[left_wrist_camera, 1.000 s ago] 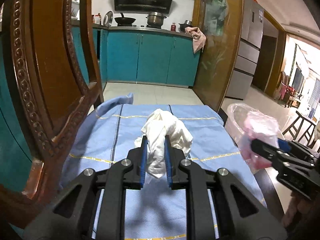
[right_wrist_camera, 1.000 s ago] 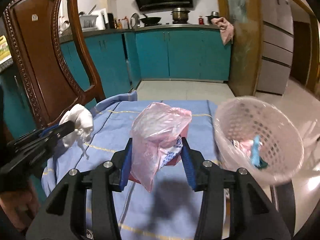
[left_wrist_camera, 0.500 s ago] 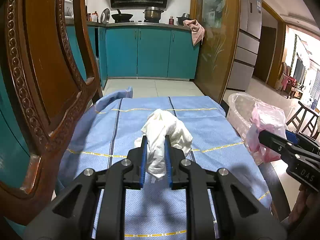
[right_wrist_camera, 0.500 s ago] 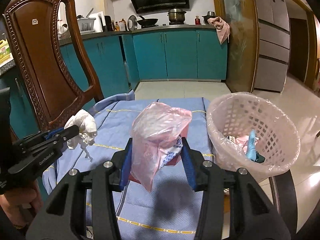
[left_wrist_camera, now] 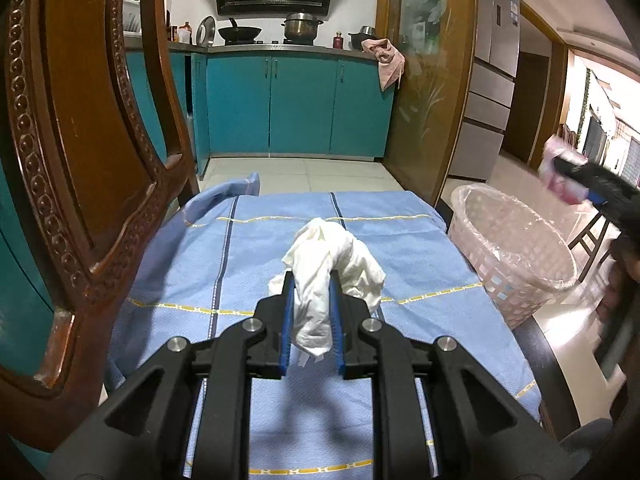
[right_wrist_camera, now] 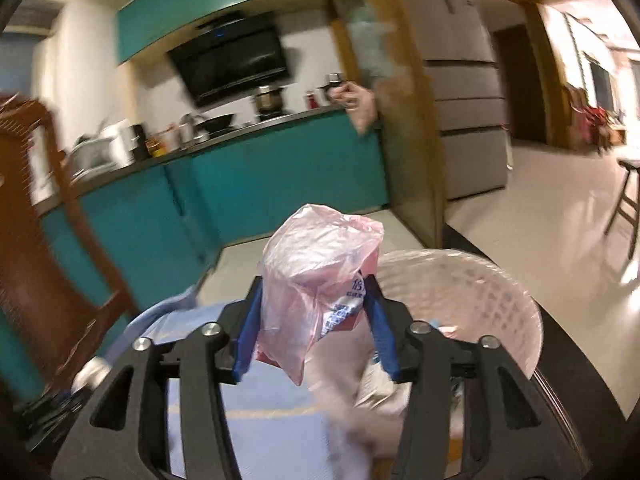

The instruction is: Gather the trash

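My left gripper [left_wrist_camera: 311, 280] is shut on a crumpled white tissue [left_wrist_camera: 326, 268], held above the blue tablecloth [left_wrist_camera: 224, 264]. My right gripper [right_wrist_camera: 316, 292] is shut on a pink plastic bag [right_wrist_camera: 316, 280] with a red printed packet inside. It holds the bag up, just left of the pink lattice waste basket [right_wrist_camera: 480, 292]. In the left wrist view the basket [left_wrist_camera: 516, 256] stands at the table's right edge, and the right gripper [left_wrist_camera: 592, 184] with the pink bag [left_wrist_camera: 556, 168] is raised above and beyond it, blurred.
A carved wooden chair back [left_wrist_camera: 80, 160] stands close on the left. Teal kitchen cabinets [left_wrist_camera: 296, 104] and a wooden partition [left_wrist_camera: 428, 100] lie beyond the table. A stool [right_wrist_camera: 624, 204] stands on the tiled floor at right.
My right gripper has swung up and to the right with the pink bag, and its view is now tilted and blurred. My left gripper holds the tissue much as before.
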A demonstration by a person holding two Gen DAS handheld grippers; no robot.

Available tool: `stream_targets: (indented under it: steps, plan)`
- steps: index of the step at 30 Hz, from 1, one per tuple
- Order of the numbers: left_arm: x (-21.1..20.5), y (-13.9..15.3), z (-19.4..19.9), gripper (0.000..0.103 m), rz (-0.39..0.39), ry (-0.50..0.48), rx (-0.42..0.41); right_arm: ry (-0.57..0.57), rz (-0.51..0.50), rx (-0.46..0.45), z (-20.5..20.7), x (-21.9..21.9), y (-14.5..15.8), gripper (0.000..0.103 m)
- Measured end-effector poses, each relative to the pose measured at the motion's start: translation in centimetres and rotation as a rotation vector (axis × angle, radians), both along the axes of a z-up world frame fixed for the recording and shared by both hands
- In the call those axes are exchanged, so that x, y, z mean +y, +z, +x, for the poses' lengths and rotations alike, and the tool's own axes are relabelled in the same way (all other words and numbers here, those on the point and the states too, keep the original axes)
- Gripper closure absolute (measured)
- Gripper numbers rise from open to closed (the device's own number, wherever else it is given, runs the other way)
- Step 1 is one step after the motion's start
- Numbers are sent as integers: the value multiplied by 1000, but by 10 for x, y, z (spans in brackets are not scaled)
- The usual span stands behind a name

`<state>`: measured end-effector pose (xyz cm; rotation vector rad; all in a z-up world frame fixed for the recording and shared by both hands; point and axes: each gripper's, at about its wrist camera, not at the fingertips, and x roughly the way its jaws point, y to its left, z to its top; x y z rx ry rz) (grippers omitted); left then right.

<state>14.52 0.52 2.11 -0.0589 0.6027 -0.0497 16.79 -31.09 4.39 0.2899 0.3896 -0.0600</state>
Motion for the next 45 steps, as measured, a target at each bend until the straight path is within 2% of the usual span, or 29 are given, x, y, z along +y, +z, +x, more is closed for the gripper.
stream_targets:
  steps: [2, 3, 4, 5, 6, 8, 9, 13, 20, 21, 22, 24, 25, 26, 28, 31, 35, 38, 41, 45]
  plan:
    - [-3, -2, 1, 86, 6, -8, 6, -44, 57, 82, 10, -16, -16, 34]
    - [-4, -2, 2, 86, 8, -11, 9, -47, 90, 82, 7, -20, -17, 33]
    - [-5, -3, 2, 86, 9, -16, 9, -45, 125, 54, -2, -24, -13, 31]
    - [-6, -2, 2, 86, 10, -19, 8, -63, 137, -1, -17, -27, -7, 25]
    - [-8, -2, 2, 86, 11, -23, 8, -91, 139, -50, -30, -28, -2, 14]
    - [-13, 1, 3, 86, -3, -48, 8, -157, 152, -140, -56, -31, 5, 5]
    - [-17, 2, 5, 86, -3, -60, 10, -192, 177, -181, -70, -34, 8, 5]
    - [-56, 14, 22, 86, -60, -171, 25, -276, 194, -213, -83, -43, 7, 4]
    - [-174, 62, 84, 83, -145, -411, 13, -363, 248, -267, -95, -63, 6, 4]
    - [-195, 69, 97, 78, -154, -444, 12, -368, 248, -274, -98, -64, 7, 4]
    - [-205, 70, 104, 54, -153, -455, 13, -369, 252, -278, -101, -64, 7, 4]
    - [-220, 69, 118, 21, -141, -438, 30, -365, 256, -277, -103, -69, 7, 4]
    - [-220, 67, 119, 21, -133, -416, 27, -357, 257, -270, -102, -70, 6, 4]
    - [-217, 66, 118, 21, -123, -399, 26, -351, 255, -265, -100, -68, 7, 4]
    - [-203, 61, 107, 12, -99, -371, 12, -325, 245, -250, -98, -64, 8, 4]
    - [-165, 52, 85, 4, -23, -292, -27, -266, 230, -215, -89, -52, 9, 4]
    - [-100, 37, 50, 3, 21, -153, -34, -104, 128, -123, -70, -3, 10, 4]
    - [-52, 21, 26, 3, 26, -74, 0, -10, 40, -60, -63, 35, 8, 4]
    - [-17, 8, 13, 3, 45, 14, 57, 86, -31, 24, -55, 76, -4, 4]
    - [22, 1, -4, 3, 28, 125, 70, 164, -108, 103, -51, 113, -19, 4]
